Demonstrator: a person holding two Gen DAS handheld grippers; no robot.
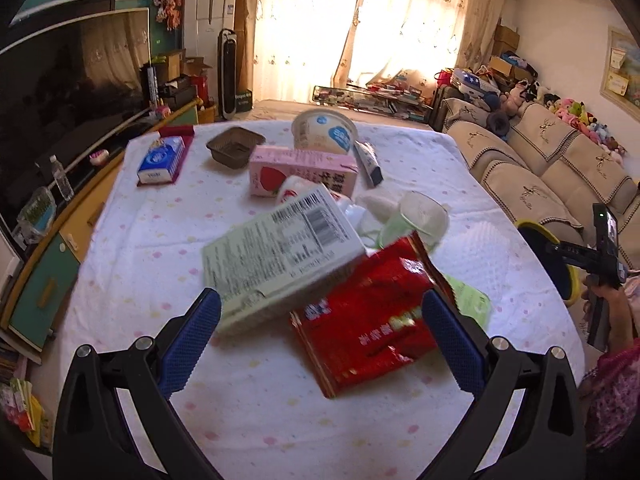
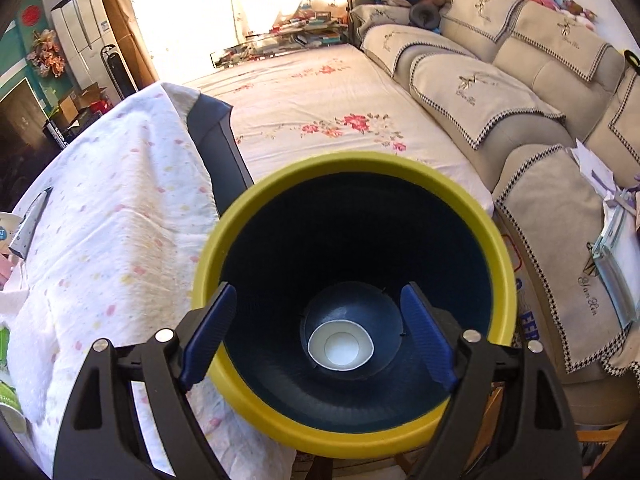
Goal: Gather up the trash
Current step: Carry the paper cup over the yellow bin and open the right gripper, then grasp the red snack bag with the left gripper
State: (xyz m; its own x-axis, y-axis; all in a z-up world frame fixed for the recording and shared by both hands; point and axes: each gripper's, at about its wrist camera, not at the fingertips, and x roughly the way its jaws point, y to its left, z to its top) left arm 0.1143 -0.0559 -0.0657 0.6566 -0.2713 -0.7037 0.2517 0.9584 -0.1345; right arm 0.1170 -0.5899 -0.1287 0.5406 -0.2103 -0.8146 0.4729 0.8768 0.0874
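My left gripper (image 1: 320, 316) is open above the table, its blue pads either side of a pale green carton (image 1: 276, 256) and a red snack bag (image 1: 368, 320). Behind them lie a pink milk carton (image 1: 300, 170), a clear plastic cup (image 1: 420, 216), crumpled white tissue (image 1: 372, 208), a white tub (image 1: 324, 132), a small tube (image 1: 370, 162), a brown tray (image 1: 235, 146) and a blue tissue pack (image 1: 162, 160). My right gripper (image 2: 320, 336) is open over the yellow-rimmed bin (image 2: 496, 248). A white paper cup (image 2: 340, 346) lies at the bin's bottom.
The table wears a white dotted cloth (image 1: 160, 248). The bin (image 1: 560, 276) stands off its right edge, beside a beige sofa (image 1: 540, 160). A TV (image 1: 68, 92) and cabinet run along the left. A floral-sheeted bed (image 2: 320, 100) lies beyond the bin.
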